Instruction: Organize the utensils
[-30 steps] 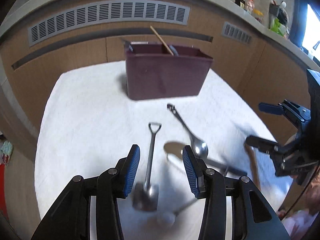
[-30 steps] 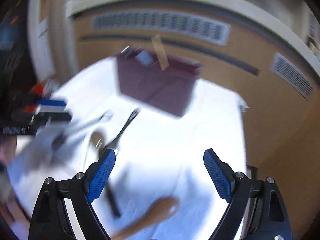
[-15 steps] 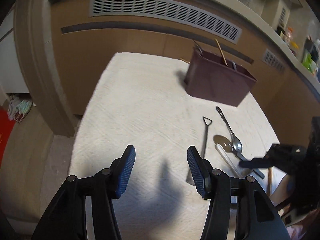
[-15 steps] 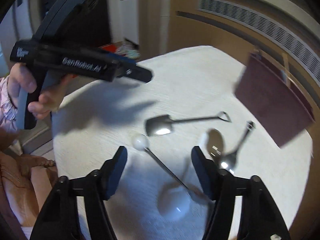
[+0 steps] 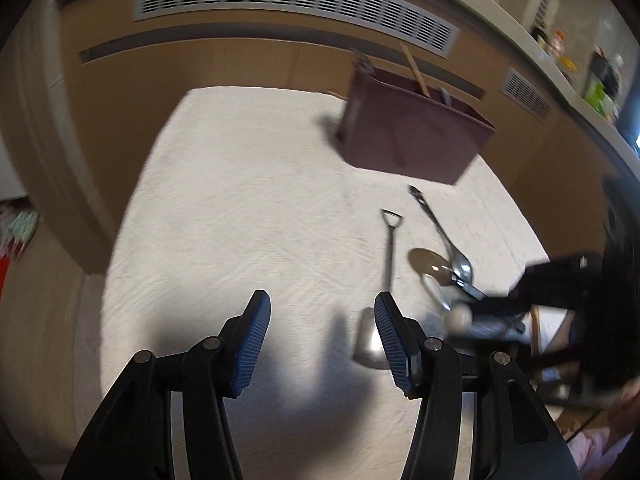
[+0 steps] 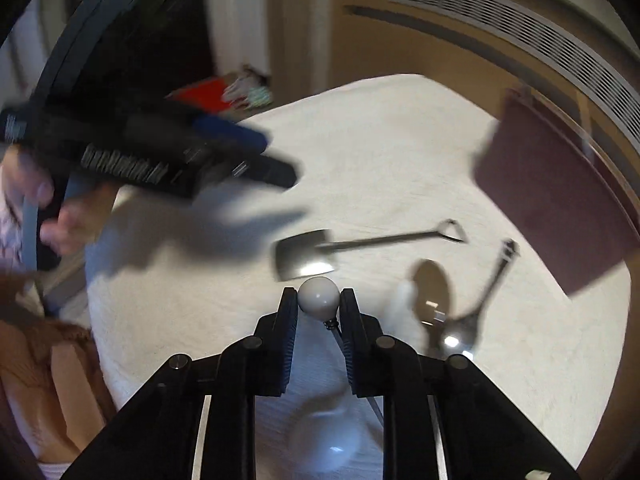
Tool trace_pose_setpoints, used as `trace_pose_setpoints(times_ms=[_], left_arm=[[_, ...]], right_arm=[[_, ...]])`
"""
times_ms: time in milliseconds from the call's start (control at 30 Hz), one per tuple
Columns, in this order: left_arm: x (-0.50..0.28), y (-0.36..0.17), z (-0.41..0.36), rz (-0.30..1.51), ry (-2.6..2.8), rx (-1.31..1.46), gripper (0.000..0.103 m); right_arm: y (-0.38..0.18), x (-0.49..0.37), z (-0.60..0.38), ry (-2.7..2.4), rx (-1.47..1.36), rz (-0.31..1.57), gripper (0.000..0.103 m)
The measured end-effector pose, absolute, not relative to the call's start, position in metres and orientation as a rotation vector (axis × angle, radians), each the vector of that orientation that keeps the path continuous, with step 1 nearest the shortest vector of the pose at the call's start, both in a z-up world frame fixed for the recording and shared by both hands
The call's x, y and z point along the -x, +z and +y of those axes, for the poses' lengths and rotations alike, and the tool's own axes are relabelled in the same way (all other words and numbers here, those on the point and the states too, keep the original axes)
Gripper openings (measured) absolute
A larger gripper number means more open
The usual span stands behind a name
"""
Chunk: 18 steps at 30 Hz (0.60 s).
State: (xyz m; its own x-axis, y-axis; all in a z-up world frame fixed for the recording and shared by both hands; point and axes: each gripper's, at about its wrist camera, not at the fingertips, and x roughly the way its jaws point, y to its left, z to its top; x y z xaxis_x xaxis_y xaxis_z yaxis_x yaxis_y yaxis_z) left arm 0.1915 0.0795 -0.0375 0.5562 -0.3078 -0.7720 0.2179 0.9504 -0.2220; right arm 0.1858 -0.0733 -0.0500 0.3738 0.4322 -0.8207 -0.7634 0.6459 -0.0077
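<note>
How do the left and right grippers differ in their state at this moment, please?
The left gripper has its jaws spread wide with nothing between them, above the white cloth; the right gripper has its jaws closed on the white ball end of a utensil. Both have black frames.

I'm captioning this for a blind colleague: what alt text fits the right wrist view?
The right gripper is shut on the white ball-ended spoon over a white cloth-covered table. Beyond lie a shovel-shaped spoon, two more spoons and a maroon bin.
</note>
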Motion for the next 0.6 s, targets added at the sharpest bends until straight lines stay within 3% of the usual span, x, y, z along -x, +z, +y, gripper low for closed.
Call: trace_pose_setpoints(times_ms=[100, 233, 533, 600], left_arm=[[-0.204, -0.039, 0.051, 0.963, -0.409, 0.017, 0.053], [-0.226, -0.045, 0.013, 1.043, -0.485, -0.13, 0.026], [-0.27, -0.062, -0.024, 1.182, -0.437, -0.291, 0.025], [-0.275, -0.061, -0.025, 1.183, -0.42, -0.264, 0.017]], right_arm=[[-0.04, -0.21, -0.109, 0.683, 0.279, 0.922, 0.019], [-0.024, -0.237, -0.156, 0.582, 0.067, 0.935, 0.019], [0.002, -0.224, -0.191, 0.501, -0.016, 0.833, 0.019], [0.002, -0.22, -0.191, 0.494, -0.017, 0.816, 0.019]])
